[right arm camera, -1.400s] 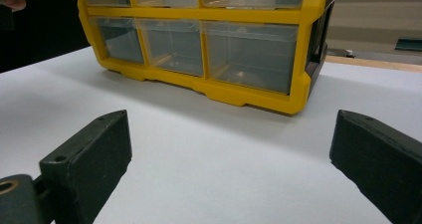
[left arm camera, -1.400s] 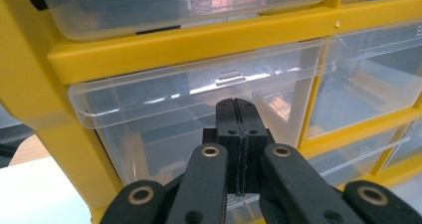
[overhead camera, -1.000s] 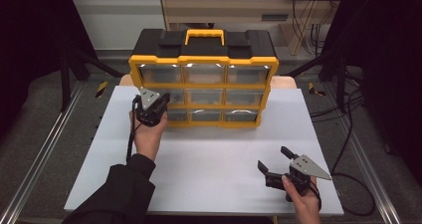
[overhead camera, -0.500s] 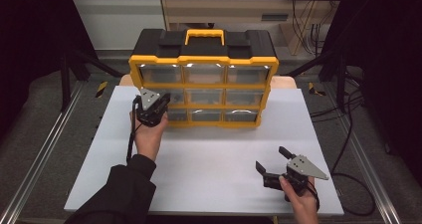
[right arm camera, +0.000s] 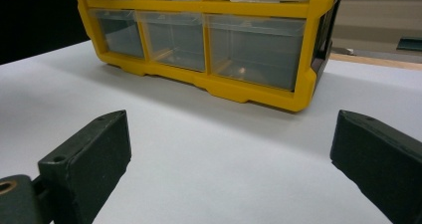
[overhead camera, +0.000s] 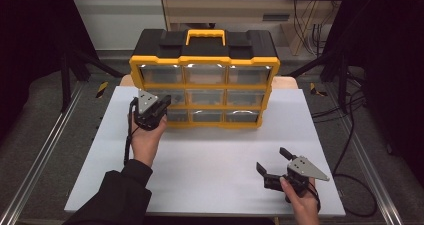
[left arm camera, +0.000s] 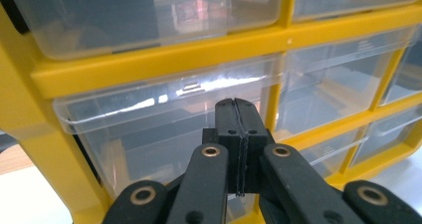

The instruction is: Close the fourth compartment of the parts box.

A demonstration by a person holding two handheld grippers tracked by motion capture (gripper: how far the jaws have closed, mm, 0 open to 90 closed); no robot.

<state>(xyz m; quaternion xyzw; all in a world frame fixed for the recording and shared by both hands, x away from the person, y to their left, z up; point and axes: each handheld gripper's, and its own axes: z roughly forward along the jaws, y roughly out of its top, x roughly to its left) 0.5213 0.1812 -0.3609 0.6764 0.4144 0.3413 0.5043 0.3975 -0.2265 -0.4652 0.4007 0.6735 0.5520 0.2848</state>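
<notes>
Drawers all look pushed in on the yellow and black organizer (overhead camera: 202, 80), which sits at the far side of the white table (overhead camera: 210, 160), handle on top. Left gripper (overhead camera: 159, 107) is right up against its lower-left corner, jaws pressed flat together with nothing between them. In the left gripper view the closed tips sit just in front of a clear drawer (left arm camera: 164, 119) in the left column, right below its top lip; can't tell if they're actually touching the plastic or just hovering.

Right gripper (overhead camera: 272, 161) is well away from the organizer, down at the near right part of the table, jaws spread wide and empty. Its own view looks across bare tabletop at the bottom row of drawers.
</notes>
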